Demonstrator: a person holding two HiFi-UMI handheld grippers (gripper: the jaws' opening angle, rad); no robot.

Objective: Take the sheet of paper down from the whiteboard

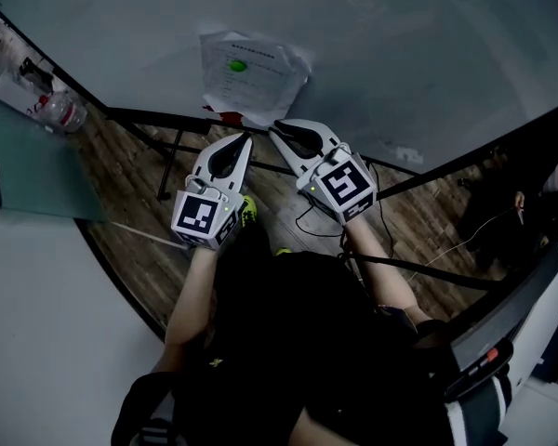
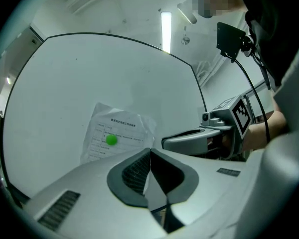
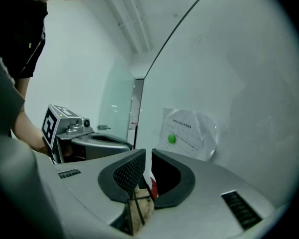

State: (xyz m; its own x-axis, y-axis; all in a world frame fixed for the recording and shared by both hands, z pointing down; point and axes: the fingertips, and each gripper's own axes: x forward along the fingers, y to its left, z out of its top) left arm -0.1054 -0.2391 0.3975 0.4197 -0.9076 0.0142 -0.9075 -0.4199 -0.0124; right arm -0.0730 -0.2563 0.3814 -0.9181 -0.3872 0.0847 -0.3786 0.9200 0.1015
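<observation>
We hold the left gripper (image 2: 150, 151) with its fingers (image 2: 134, 171) pressed together tip to tip. Nothing is caught between them, and they touch nothing. The right gripper (image 3: 148, 152) has its fingers (image 3: 129, 171) only slightly parted, with a thin slit between the dark ribbed pads. No object sits in that slit; through it we see only a bit of red and white farther off and the floor. Both grippers are empty and lie side by side, close to each other, each showing at the edge of the other's view.

The sheet of paper (image 1: 253, 72) is still up on the whiteboard (image 1: 400, 45), low on its surface. It is wrinkled, printed with lines of text, and carries a green round dot (image 1: 237, 65) near its upper left part. In the head view the two sets of fingertips point up at the sheet's lower edge from just below it. In both gripper views the sheet lies beyond the tips, and we see no contact with it.

The only container we see is a clear plastic bottle (image 1: 63, 111) off to the left, beside the wooden floor (image 1: 139, 184). We cannot tell what is in it.
</observation>
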